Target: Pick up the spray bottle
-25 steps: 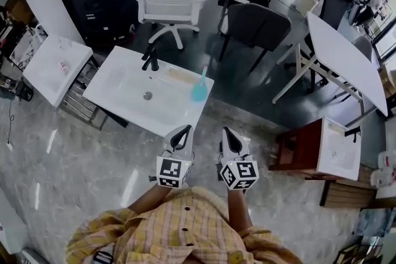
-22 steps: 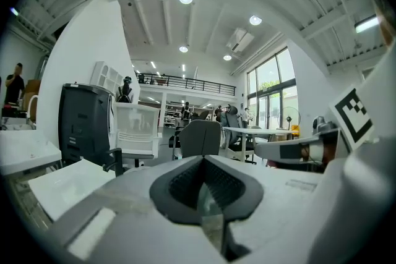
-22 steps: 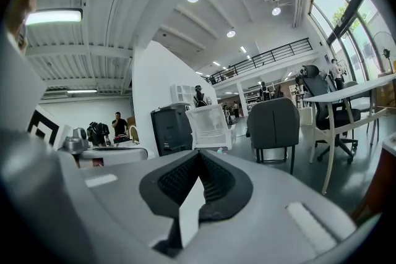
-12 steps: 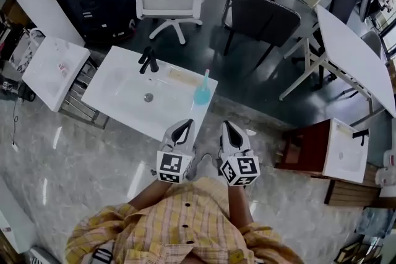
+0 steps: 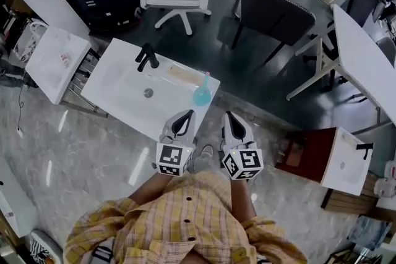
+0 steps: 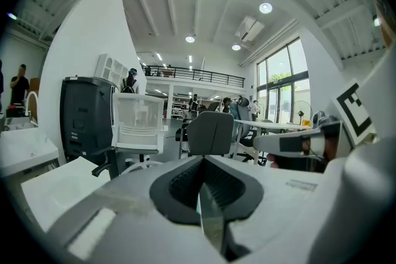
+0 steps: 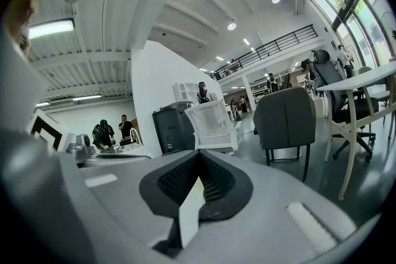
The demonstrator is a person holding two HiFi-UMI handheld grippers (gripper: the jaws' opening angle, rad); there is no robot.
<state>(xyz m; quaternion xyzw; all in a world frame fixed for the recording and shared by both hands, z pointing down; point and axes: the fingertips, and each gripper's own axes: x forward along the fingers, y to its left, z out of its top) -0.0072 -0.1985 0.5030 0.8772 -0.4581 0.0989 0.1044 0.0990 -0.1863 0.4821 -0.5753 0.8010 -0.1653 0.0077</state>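
Finding 1. The desk [image 5: 117, 80] is a white basin-top unit set cornerwise to me. One long edge faces me and its right-hand corner is the corner closest to my claws.

Finding 2. My left claw [image 5: 185, 115] is fully closed, jaw faces meeting, with nothing between them. In the head view its tips sit at the desk's near edge. My right claw [image 5: 230, 115] is likewise closed and empty. It lies off the desk, just outside the right-hand corner, over the floor. Both point forward toward the desk.

Finding 3. The spray bottle [image 5: 200, 94] stands on the desk close to that right-hand corner, clear of the basin hollow. It is a pale blue body with a slim neck rising from it. I judge it upright, long axis vertical.

Assessment. From the desk's near edge the bottle lies ahead and between the lines of my two claws. It looks slightly nearer the left one, though the margin is small. Neither claw touches it. Either claw must part its jaws before it closes in on the body from the side, across the upright axis.
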